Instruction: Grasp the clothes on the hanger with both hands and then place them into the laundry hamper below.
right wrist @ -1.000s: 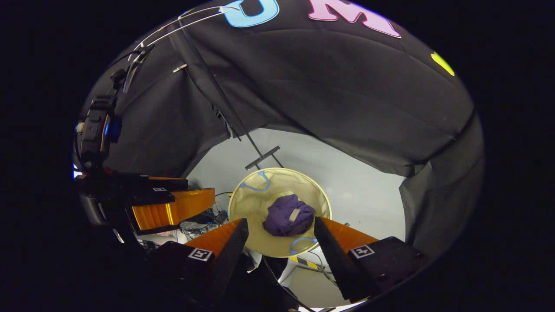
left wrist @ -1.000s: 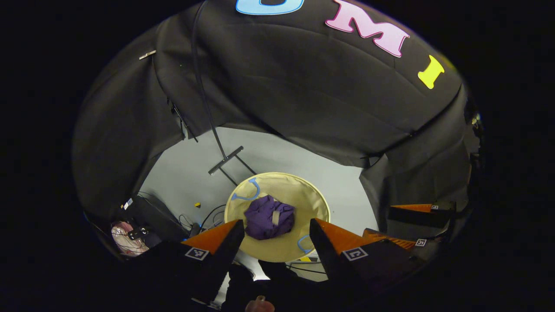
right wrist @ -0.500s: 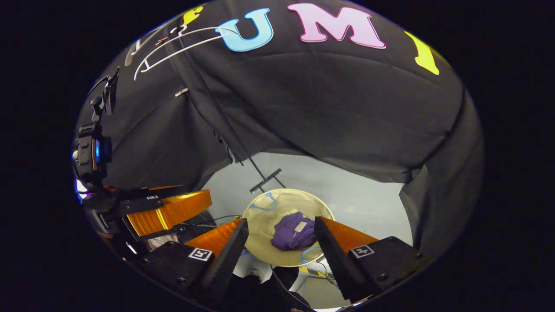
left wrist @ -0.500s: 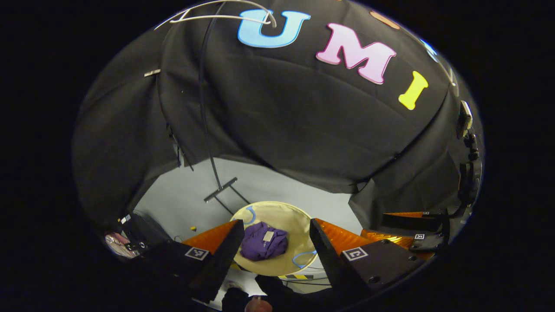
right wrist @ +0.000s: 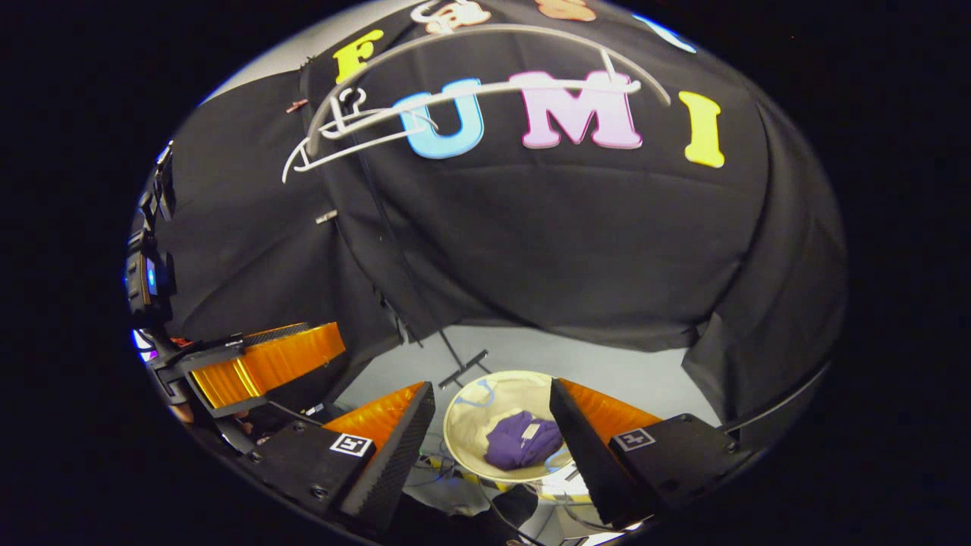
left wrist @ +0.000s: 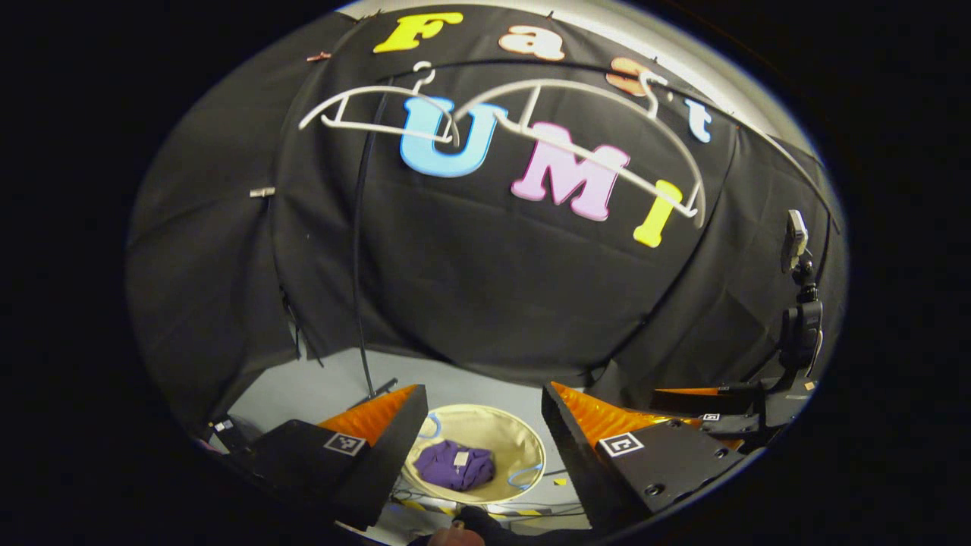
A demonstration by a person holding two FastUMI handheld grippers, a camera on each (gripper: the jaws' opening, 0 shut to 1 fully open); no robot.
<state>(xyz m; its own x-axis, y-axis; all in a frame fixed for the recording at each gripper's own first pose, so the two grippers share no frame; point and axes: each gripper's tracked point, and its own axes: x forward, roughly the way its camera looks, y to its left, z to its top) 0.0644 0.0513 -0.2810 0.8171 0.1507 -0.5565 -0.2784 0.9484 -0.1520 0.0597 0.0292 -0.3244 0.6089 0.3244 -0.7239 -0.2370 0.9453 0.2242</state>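
The black cloth wall [left wrist: 485,288] goes all the way around the booth and hangs down to the grey floor [left wrist: 318,387]. A dark rail runs across the top of the wall, and two white hangers [left wrist: 531,129] hang from it with nothing on them. In the right gripper view the same hangers [right wrist: 455,98] hang up high in front of the wall. A thin black pole [left wrist: 358,258] goes from the rail down to a small foot on the floor.

On the floor below the hangers sits the round cream hamper [left wrist: 523,447] with thin blue handles. The purple clothes [left wrist: 455,465] lie in a soft heap inside it, with a small pale tag on top. The right gripper view looks down into the hamper [right wrist: 470,413] too, and the clothes [right wrist: 522,440] rest near its middle.

The left gripper [left wrist: 482,432] is held up above the hamper, well apart from the clothes. Its two fingers are spread wide and hold nothing. The right gripper [right wrist: 493,428] is up high as well, with its fingers wide apart and nothing between them. In the left gripper view the right gripper [left wrist: 713,413] is just beside, off to the right. In the right gripper view the left gripper [right wrist: 250,364] is off to the left. Some wires [right wrist: 447,464] lie on the floor near the hamper
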